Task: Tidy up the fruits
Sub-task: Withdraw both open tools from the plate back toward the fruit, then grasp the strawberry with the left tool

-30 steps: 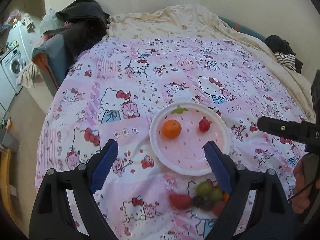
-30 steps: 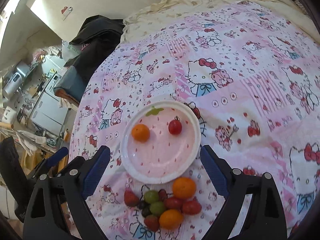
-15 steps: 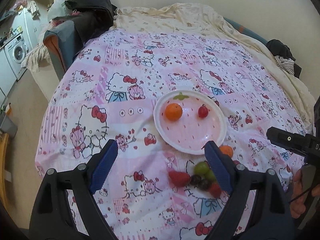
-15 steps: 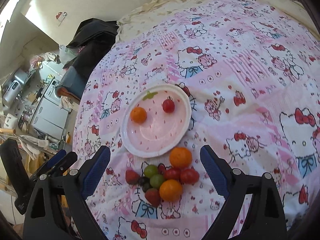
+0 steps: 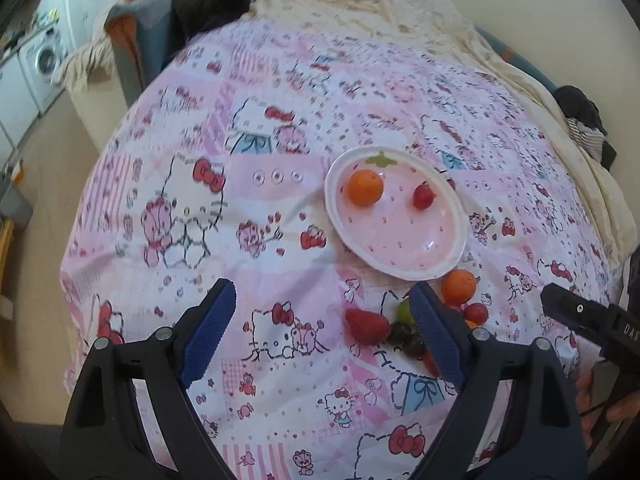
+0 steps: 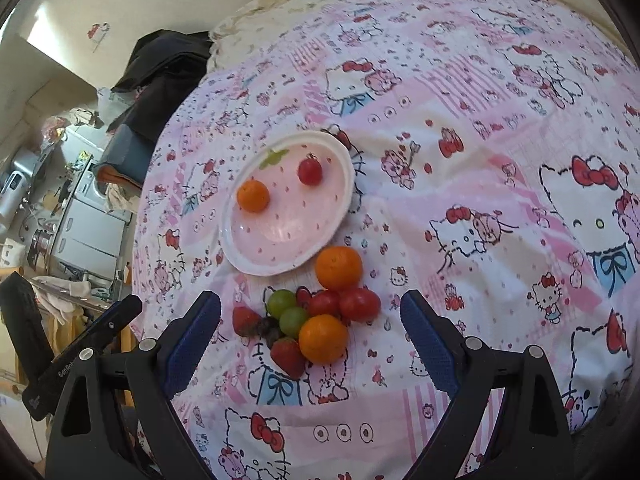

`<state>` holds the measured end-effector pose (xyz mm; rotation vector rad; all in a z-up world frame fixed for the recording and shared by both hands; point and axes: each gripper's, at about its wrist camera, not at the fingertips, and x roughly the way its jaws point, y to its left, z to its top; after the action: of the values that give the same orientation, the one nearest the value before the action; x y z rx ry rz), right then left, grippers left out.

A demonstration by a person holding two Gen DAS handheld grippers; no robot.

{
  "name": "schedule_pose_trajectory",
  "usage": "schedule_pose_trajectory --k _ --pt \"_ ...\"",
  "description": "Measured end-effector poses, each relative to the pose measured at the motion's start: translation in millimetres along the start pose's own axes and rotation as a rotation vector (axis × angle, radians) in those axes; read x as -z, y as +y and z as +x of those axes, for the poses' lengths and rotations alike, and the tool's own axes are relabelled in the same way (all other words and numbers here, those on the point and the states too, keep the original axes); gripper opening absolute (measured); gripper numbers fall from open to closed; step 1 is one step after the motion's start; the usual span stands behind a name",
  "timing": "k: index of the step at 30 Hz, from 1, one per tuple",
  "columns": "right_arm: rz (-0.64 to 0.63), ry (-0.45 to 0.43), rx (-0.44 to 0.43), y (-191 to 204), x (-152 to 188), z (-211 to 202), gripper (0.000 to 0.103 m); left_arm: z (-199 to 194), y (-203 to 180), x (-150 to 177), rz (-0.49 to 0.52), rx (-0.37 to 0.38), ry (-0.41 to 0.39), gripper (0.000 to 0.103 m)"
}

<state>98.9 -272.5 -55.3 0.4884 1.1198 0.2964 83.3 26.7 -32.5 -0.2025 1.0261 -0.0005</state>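
A pink plate (image 6: 286, 204) lies on a bed under a cartoon-cat sheet (image 6: 480, 152). On the plate are two fruits, well apart: one orange (image 6: 253, 196) and one cherry tomato (image 6: 310, 171).

Just beside the plate's near rim, a pile of fruit (image 6: 308, 316) lies on the sheet. Counted from the right wrist view, it holds two oranges, one (image 6: 339, 267) touching the plate's rim and one (image 6: 323, 338) nearer the camera; two green grapes (image 6: 281, 302); two strawberries (image 6: 289, 356), one at the left edge and one at the front; and two or perhaps three tomatoes (image 6: 359, 304), since the red shapes overlap. One or more dark grapes (image 6: 269, 330) sit in the middle, too crowded to count.

The right gripper (image 6: 310, 332) hangs released over the pile, its jaws wide on either side and touching nothing. The left gripper (image 5: 322, 322) is also released and empty, over bare sheet left of the pile, with its right finger (image 5: 434, 334) covering part of the fruit.
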Motion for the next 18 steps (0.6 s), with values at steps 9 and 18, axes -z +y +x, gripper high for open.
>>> schedule_pose_trajectory --k 9,18 --pt "0.143 0.032 -0.02 -24.6 -5.4 11.6 0.093 34.4 14.5 3.3 -0.084 -0.005 0.088 0.084" --pt "0.229 0.064 -0.029 -40.1 -10.6 24.8 0.093 92.1 -8.3 15.9 -0.138 0.105 0.289 0.065"
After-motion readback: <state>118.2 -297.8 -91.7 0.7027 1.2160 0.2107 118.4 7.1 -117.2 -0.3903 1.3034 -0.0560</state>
